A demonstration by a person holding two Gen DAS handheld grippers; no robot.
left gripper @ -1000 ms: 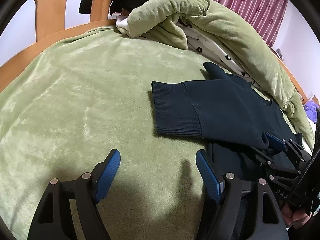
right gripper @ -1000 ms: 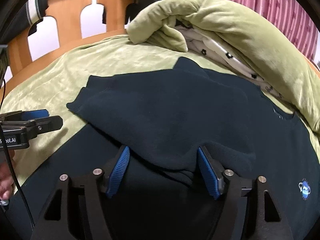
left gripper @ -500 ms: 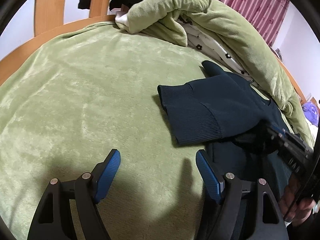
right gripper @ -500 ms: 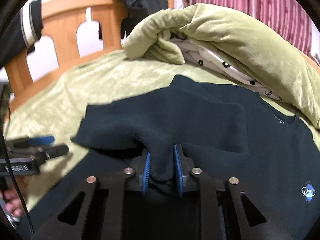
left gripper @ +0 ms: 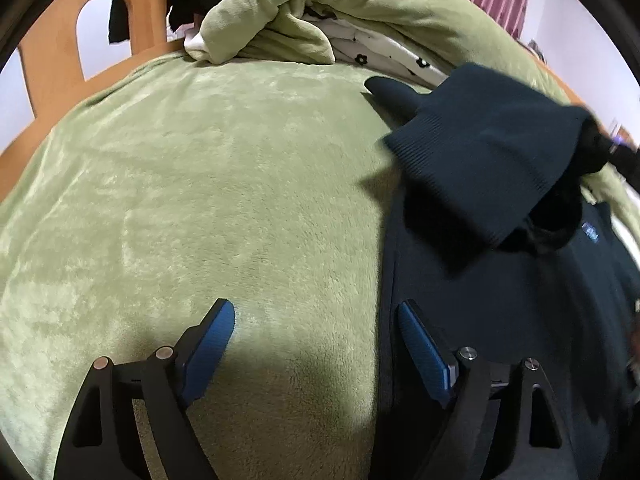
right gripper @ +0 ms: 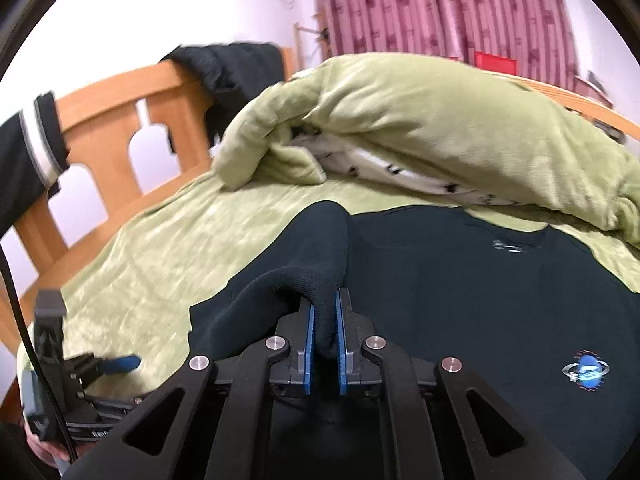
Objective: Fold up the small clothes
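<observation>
Plainly, the right gripper [right gripper: 324, 336] is clamped on the navy sweater's sleeve [right gripper: 316, 252], lifted over the sweater body [right gripper: 460, 288] toward two o'clock on the green blanket [left gripper: 200, 200], and the thin pinch could slip, while the left gripper [left gripper: 316, 344], jaws opening and empty, pins nothing.

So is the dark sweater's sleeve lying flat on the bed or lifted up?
Lifted. The right gripper is shut on the sleeve, whose ribbed cuff hangs above the sweater and casts a shadow on it.
</observation>
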